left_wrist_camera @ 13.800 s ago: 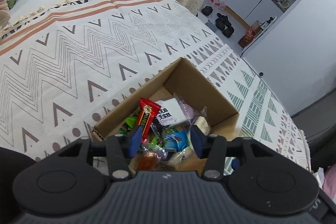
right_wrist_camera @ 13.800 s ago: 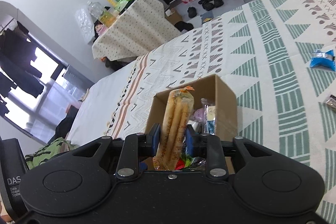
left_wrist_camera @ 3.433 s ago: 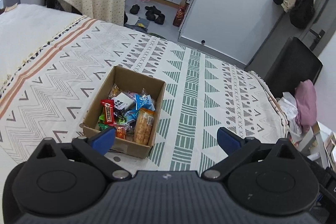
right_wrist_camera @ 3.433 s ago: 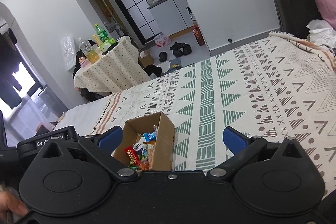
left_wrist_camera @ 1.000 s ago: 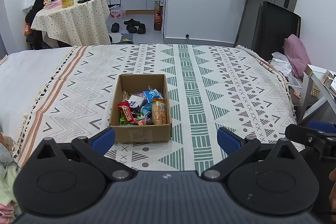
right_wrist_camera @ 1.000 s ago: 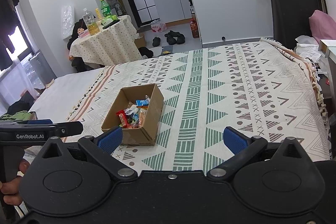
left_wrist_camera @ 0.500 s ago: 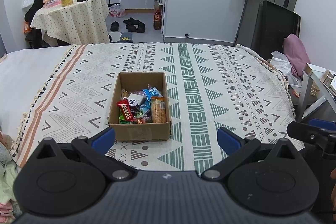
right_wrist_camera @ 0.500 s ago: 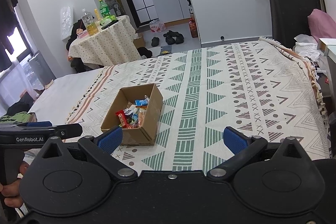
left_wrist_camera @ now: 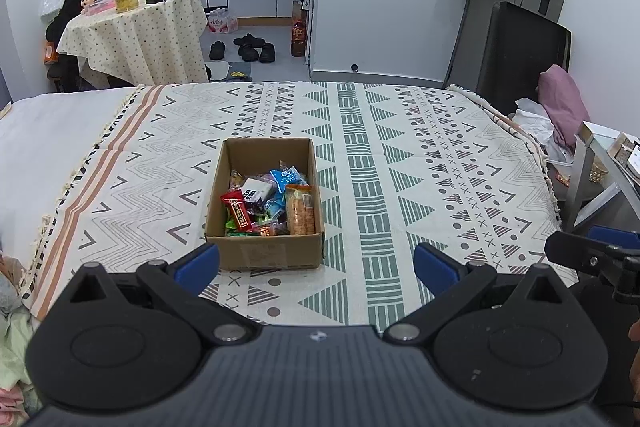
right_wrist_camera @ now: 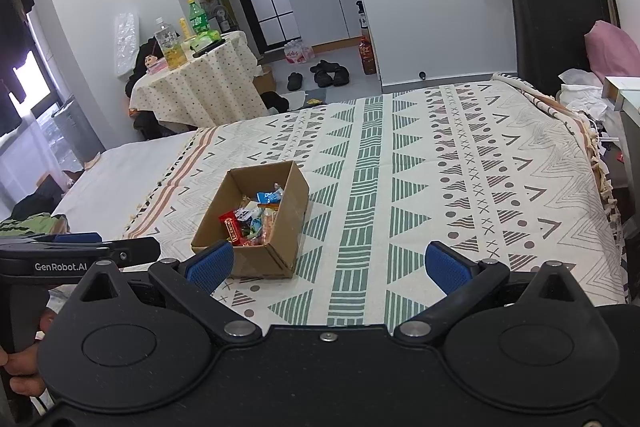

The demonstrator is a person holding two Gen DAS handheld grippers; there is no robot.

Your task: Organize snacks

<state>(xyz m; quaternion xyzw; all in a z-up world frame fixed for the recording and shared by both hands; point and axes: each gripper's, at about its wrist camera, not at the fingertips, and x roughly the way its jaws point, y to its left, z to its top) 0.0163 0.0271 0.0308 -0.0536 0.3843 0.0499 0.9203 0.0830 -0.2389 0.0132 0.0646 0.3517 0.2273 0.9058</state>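
Looks done: snacks (left_wrist_camera: pixel 269 201) all piled in the cardboard box (left_wrist_camera: pixel 267 255) on the patterned blanket (left_wrist_camera: pixel 420 163) (no strays visible), left gripper (left_wrist_camera: pixel 316 265) and right gripper (right_wrist_camera: pixel 327 265) both spread wide, empty, held well back.

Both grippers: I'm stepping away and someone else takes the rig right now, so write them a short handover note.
Left gripper: open, empty, held back from the bed.
Right gripper: open, empty, also held back.
Cardboard box: sits on the patterned blanket, open-topped, with the snacks piled inside.
Done: no loose snacks show on the visible blanket; all seem to be in the box.
Left: probably nothing beyond checking the parts of the bed that neither view shows.
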